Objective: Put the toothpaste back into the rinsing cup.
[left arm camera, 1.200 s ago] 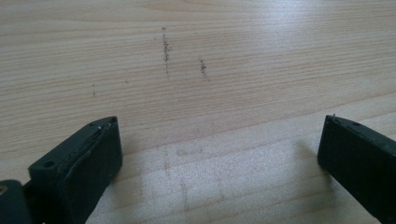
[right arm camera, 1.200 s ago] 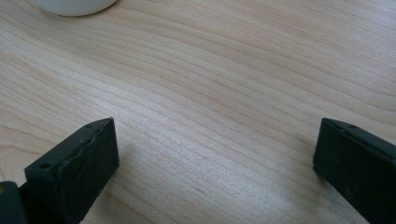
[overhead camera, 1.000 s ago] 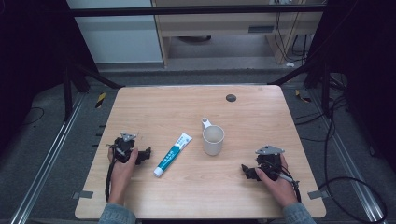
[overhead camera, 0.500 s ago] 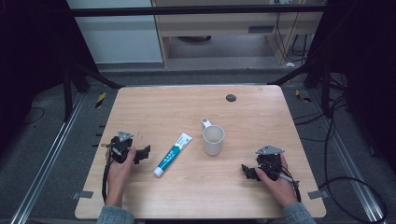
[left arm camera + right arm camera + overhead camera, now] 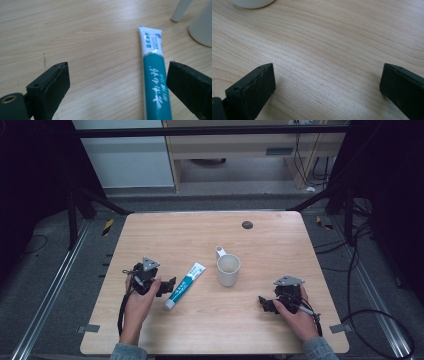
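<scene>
Wooden worktop carries a teal toothpaste tube just right of the left gripper, whose jaws gape wide. Right gripper, also wide, rests empty, with a white mug ahead to its left.

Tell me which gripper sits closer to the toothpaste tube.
The left gripper: its open jaws stand right beside the toothpaste tube, while the right gripper rests apart, past the white mug.
</scene>
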The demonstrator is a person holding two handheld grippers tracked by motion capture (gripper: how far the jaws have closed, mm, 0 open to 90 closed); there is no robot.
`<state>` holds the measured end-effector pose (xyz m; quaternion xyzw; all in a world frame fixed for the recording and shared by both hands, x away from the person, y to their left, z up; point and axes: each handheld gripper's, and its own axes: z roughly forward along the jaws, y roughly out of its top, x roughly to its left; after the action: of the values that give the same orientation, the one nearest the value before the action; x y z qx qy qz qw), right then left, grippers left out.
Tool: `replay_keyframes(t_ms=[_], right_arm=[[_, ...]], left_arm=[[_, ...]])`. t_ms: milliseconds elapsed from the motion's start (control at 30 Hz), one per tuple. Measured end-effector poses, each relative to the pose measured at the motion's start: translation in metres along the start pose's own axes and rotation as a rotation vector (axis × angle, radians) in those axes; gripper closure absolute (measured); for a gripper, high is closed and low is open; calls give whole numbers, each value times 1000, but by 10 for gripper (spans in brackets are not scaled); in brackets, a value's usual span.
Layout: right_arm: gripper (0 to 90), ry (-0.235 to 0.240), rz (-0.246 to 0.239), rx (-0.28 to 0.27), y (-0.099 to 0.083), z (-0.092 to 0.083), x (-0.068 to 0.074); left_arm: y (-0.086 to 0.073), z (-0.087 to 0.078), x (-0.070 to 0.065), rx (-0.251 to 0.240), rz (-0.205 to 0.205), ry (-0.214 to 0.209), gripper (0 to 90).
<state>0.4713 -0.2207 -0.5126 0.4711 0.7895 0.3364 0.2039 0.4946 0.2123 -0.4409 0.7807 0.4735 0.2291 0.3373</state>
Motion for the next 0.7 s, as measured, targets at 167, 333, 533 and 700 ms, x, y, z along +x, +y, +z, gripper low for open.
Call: replay_keyframes(t_ms=[167, 333, 533, 700], right_arm=[[4, 2, 3, 2, 0, 0, 0], [4, 2, 5, 2, 0, 0, 0], [4, 6, 8, 5, 0, -1, 0], [4, 6, 11, 4, 0, -1, 0]], left_arm=[[6, -2, -13, 5, 32, -35, 38], [12, -2, -30, 34, 77, -79, 57], [18, -1, -42, 49, 122, -91, 55], [22, 3, -50, 93, 149, -86, 77]])
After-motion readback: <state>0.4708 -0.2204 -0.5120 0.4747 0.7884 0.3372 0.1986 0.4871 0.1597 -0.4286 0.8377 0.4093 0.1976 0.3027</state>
